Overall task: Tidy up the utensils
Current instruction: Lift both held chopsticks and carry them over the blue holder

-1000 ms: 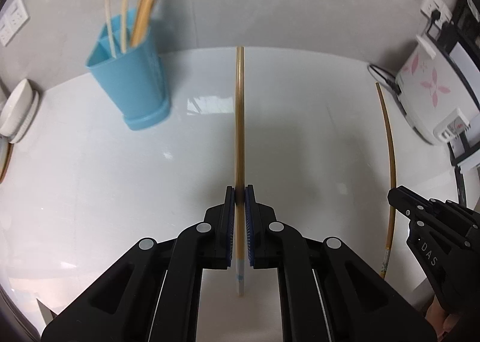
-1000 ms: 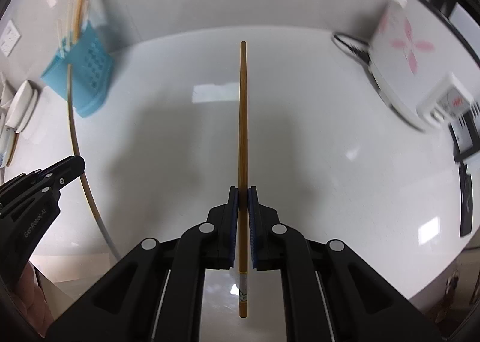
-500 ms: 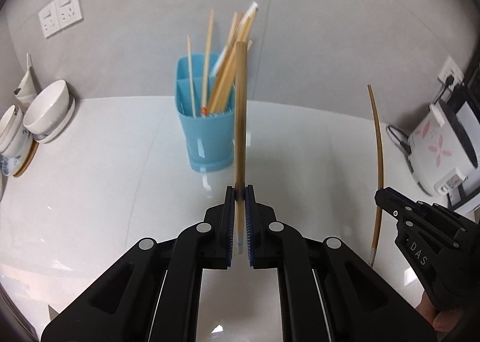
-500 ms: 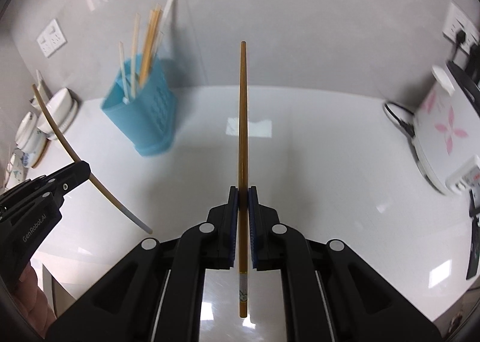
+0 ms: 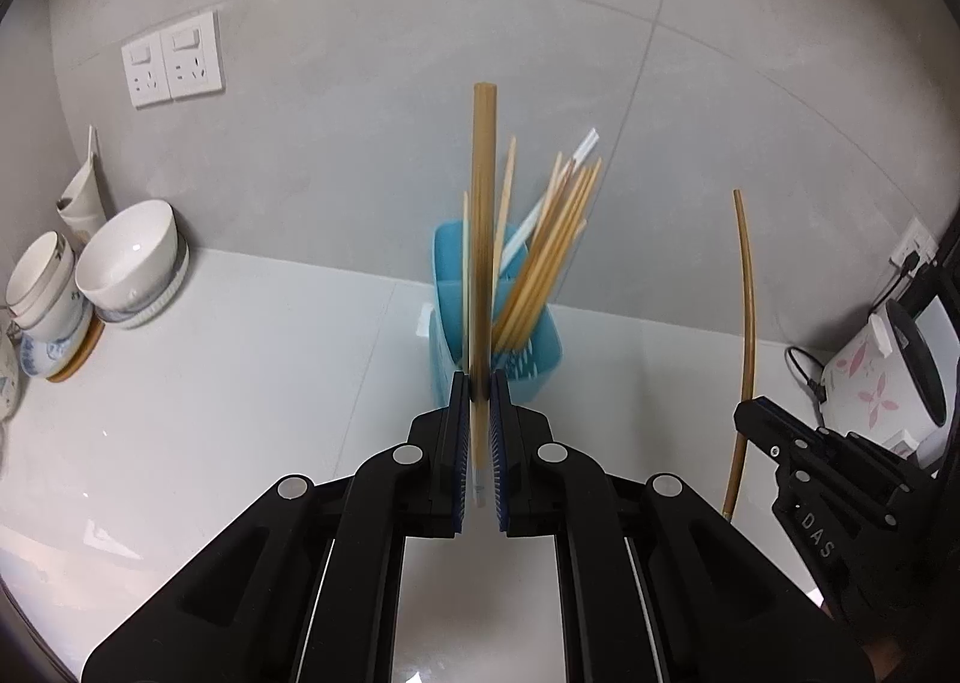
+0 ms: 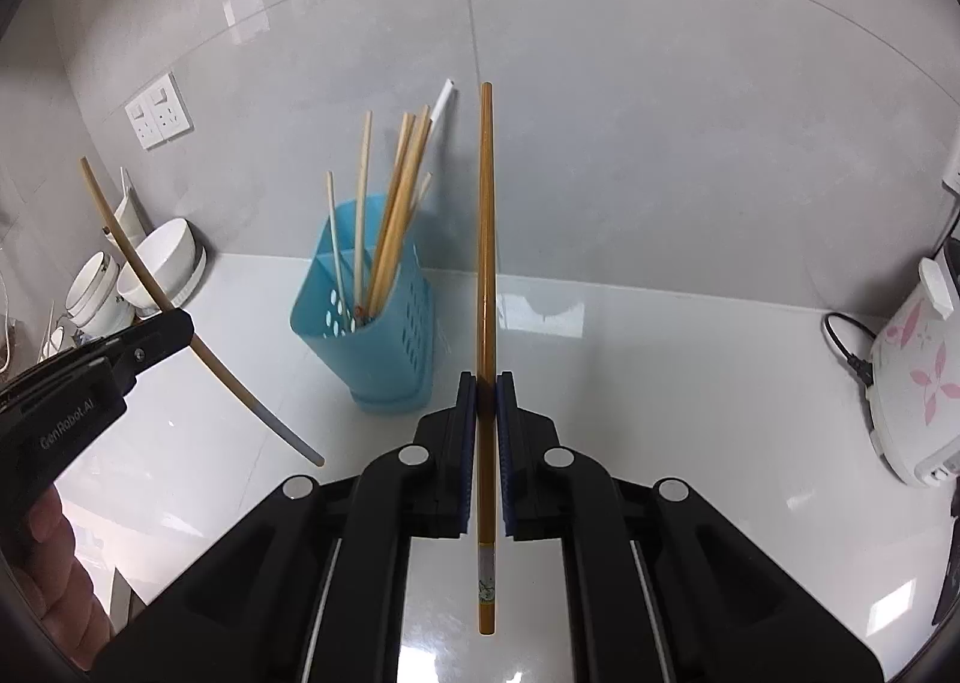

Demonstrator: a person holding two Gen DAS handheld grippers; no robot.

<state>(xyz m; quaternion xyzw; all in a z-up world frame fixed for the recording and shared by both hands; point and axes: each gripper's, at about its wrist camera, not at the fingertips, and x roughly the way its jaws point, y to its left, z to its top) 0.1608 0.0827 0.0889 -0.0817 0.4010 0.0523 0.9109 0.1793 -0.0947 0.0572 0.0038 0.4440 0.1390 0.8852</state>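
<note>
- The left gripper [image 5: 478, 383], nearest the lens in its own view, has its jaws pressed narrow on a brown chopstick [image 5: 483, 239] that stands upright along the fingers, its upper part blurred.
- The right gripper [image 6: 486, 380] likewise clamps a second chopstick [image 6: 486, 287], whose decorated lower end hangs below the blue pads [image 6: 463, 443].
- From the right wrist view, the left gripper's chopstick runs slanted from upper left down to a grey tip above the white counter [image 6: 660, 383].
- From the left wrist view, the right gripper sits at the lower right, its chopstick rising nearly straight.
- Just beyond the left gripper's fingertips stands a blue utensil holder [image 5: 528, 347], perforated and divided into compartments, set toward the counter's back edge.
- The holder carries a bundle of wooden chopsticks [image 5: 552, 239] leaning right, with a white one [image 5: 540, 203] among them; paler sticks stand in the neighbouring compartment.
- At the counter's left back corner, stacked white bowls [image 5: 129, 257] rest beside cups and a plate.
- At the counter's right edge sits a white rice cooker [image 6: 912, 377] with pink flowers and a black cord.
- Twin wall sockets [image 5: 171, 59] mark the grey tiled wall behind.
</note>
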